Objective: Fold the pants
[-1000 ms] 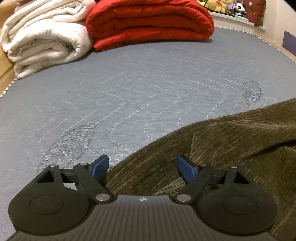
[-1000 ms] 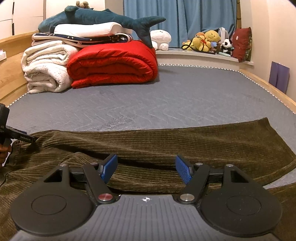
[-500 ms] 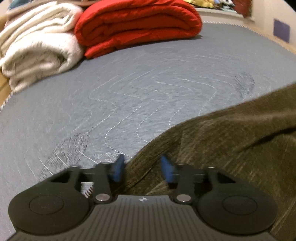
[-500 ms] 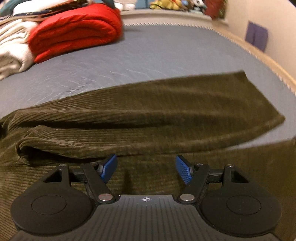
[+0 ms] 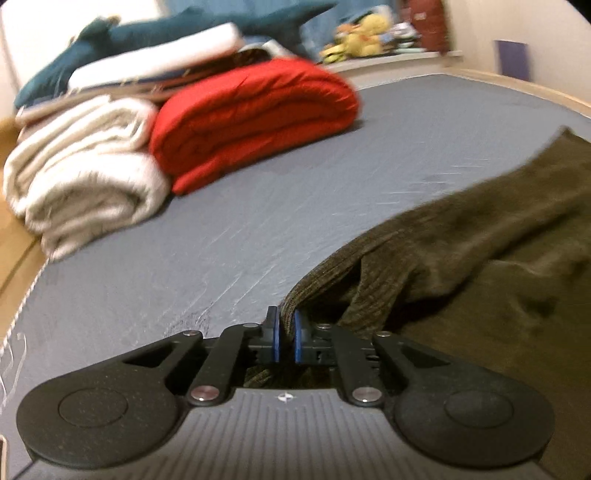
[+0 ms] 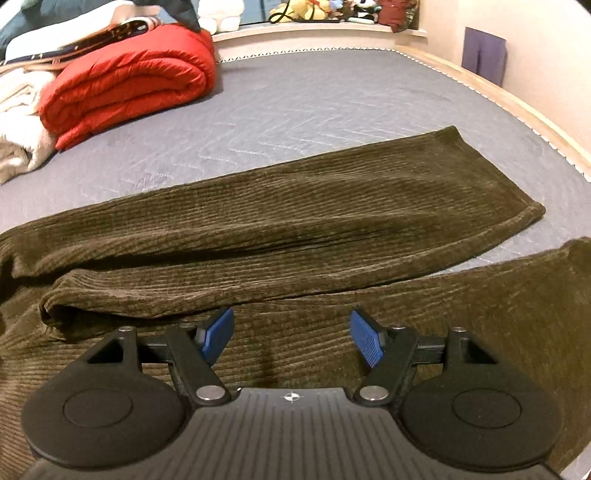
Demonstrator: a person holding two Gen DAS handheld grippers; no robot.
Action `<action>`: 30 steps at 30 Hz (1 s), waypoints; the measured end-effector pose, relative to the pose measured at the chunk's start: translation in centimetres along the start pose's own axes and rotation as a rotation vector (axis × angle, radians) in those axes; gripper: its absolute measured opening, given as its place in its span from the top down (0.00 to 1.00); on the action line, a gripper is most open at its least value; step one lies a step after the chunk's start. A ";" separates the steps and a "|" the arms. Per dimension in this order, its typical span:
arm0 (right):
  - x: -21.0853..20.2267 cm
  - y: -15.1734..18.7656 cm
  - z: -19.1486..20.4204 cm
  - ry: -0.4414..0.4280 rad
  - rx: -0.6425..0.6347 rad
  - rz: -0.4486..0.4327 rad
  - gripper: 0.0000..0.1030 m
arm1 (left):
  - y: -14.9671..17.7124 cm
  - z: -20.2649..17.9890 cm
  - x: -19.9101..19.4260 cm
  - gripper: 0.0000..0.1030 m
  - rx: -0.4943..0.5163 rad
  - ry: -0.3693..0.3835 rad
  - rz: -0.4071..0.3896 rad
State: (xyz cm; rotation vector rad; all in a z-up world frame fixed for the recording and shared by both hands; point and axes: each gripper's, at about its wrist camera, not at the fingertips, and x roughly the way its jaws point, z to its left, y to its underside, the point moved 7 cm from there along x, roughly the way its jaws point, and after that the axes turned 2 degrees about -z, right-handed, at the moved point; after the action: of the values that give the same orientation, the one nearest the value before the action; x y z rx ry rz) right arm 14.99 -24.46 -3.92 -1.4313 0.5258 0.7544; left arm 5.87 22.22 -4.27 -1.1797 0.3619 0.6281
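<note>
Since a second ago the left tool (image 5: 285,334) has gone from wide apart to clamped on the edge of the olive corduroy pants (image 5: 480,266), and that edge now rises off the grey mattress (image 5: 258,192) in a drawn-up ridge; its view has also tipped up to show the shark plush (image 5: 177,33). The right tool (image 6: 291,334) has kept its blue fingers (image 6: 218,332) well apart with nothing pinched, poised over the cloth. Only the right view shows the pants (image 6: 295,221) whole: both legs lie flat on the bed, hems to the right, the far leg overlapping the near one. Only the left view shows the grip. The red quilt (image 6: 125,77) and cream blanket (image 5: 81,177) sit folded at the mattress's far left.
</note>
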 end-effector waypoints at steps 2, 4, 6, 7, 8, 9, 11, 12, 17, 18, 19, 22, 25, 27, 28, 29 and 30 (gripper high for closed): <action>-0.6 -0.3 -0.2 -0.015 0.037 -0.013 0.30 | 0.7 -1.3 -3.0 0.93 0.099 0.057 -0.025; -1.4 -0.5 -0.5 -0.024 0.073 -0.037 0.30 | 2.3 -2.3 -5.9 0.93 0.159 0.139 -0.042; -2.3 -0.8 -0.7 -0.041 0.094 -0.061 0.30 | 4.5 -3.3 -8.3 0.94 0.182 0.243 -0.042; -2.7 -0.9 -0.8 -0.051 0.099 -0.077 0.30 | 5.7 -4.0 -9.3 0.94 0.189 0.294 -0.040; -3.1 -1.0 -0.9 -0.054 0.101 -0.090 0.30 | 6.9 -4.9 -9.9 0.94 0.194 0.344 -0.025; -3.3 -1.1 -1.0 -0.055 0.101 -0.099 0.30 | 8.2 -5.6 -9.9 0.94 0.206 0.375 -0.001; -3.4 -1.2 -1.2 -0.055 0.109 -0.106 0.30 | 9.7 -7.5 -9.2 0.90 0.288 0.359 0.057; -3.4 -1.3 -1.3 -0.054 0.118 -0.107 0.30 | 9.8 -8.1 -9.0 0.88 0.317 0.327 0.069; -3.0 -1.5 -1.8 -0.079 0.188 -0.093 0.30 | 4.6 -8.1 -10.0 0.41 0.130 0.290 -0.044; -3.1 -1.6 -1.8 -0.084 0.193 -0.097 0.30 | 3.7 -8.5 -10.1 0.41 0.117 0.292 -0.067; -3.1 -1.7 -1.8 -0.086 0.193 -0.103 0.30 | 2.9 -9.1 -10.0 0.40 0.125 0.289 -0.084; -3.1 -1.9 -2.1 -0.083 0.201 -0.114 0.30 | 2.0 -11.7 -8.3 0.40 0.189 0.277 -0.090; -2.5 -1.7 -2.3 -0.076 0.209 -0.100 0.30 | 2.3 -13.7 -5.8 0.40 0.273 0.278 -0.042; -2.2 -1.5 -2.4 -0.074 0.204 -0.092 0.30 | 1.9 -14.6 -4.7 0.40 0.304 0.281 -0.042; -2.1 -1.5 -2.4 -0.072 0.199 -0.091 0.30 | 1.6 -15.0 -4.5 0.40 0.301 0.288 -0.045; -1.9 -1.5 -2.5 -0.068 0.192 -0.090 0.30 | 1.2 -15.3 -4.2 0.40 0.293 0.296 -0.045; -1.8 -1.5 -2.5 -0.066 0.187 -0.089 0.30 | 1.0 -15.2 -3.6 0.40 0.287 0.300 -0.043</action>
State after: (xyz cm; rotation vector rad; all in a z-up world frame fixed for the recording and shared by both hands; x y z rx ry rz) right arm 15.20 -27.19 -1.86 -1.2441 0.4661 0.6608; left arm 3.31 7.33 -8.27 -1.0014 0.6568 0.3461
